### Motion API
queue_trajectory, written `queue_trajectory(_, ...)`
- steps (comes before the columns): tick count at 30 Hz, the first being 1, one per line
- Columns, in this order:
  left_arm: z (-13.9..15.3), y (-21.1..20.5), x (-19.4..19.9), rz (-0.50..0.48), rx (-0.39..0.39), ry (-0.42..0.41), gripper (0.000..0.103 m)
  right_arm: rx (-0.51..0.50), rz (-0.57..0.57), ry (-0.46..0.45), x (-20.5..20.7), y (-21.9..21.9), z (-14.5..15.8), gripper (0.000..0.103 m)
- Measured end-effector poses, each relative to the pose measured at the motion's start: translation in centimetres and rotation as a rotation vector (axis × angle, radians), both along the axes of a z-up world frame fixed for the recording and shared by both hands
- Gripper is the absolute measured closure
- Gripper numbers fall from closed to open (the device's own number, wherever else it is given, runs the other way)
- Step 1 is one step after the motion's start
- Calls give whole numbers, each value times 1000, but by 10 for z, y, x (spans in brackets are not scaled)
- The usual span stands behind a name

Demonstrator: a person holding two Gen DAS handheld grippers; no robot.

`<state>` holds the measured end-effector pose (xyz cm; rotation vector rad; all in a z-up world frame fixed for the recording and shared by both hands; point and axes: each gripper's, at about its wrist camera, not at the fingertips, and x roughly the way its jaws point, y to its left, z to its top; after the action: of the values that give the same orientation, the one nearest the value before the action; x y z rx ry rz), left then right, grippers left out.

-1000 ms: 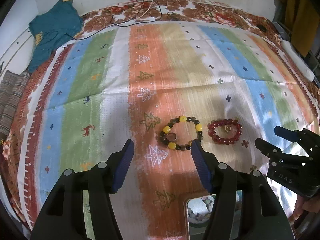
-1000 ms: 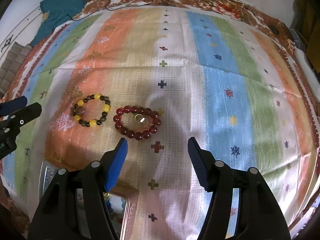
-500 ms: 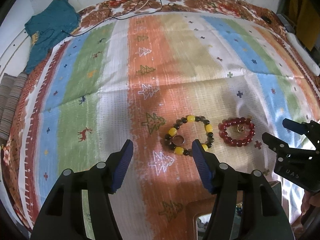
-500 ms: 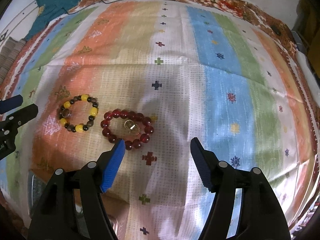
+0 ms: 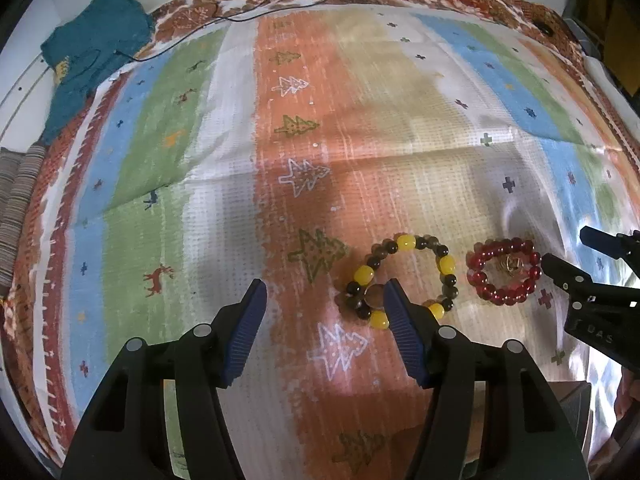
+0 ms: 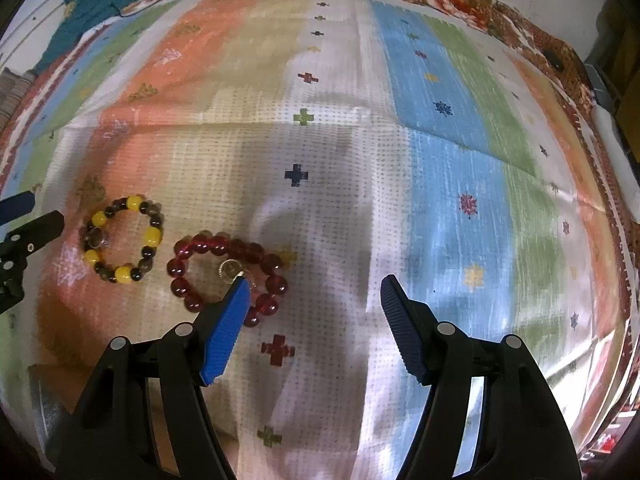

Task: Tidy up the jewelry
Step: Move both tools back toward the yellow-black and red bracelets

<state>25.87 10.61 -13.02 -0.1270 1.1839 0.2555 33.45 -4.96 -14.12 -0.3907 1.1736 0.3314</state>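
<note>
Near edge of cloth: red bead bracelet point(image 6: 230, 272) with gold ring point(image 6: 229, 269) inside; yellow-and-dark bracelet point(image 5: 404, 280) just left.
Change: both grippers have closed in on the bracelets over the last second; likely lining up pickups.
Right gripper point(image 6: 314, 296): spread wide, empty.
Left gripper point(image 5: 324, 300): spread wide, empty.
Surface: striped cloth point(image 5: 360, 140); teal garment point(image 5: 88, 48) far left.

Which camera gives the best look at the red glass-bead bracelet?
The right wrist view: the red glass-bead bracelet lies large and near, though a blue finger pad covers its near edge. The left wrist view shows it whole but small, toward the right edge.
</note>
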Motion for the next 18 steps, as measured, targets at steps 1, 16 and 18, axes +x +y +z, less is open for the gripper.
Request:
queue_trajectory(1,-1,-1,1,-4,-2,0,42,-4,1,3,1,1,-2,35)
queue_trajectory(16,-22,-5,22,-66,14,44,42,-56,20,24,14,8,-20,35)
queue_trajectory(18,-25,-6,25,-74,17,51,42,-54,17,29,15,8,-22,35)
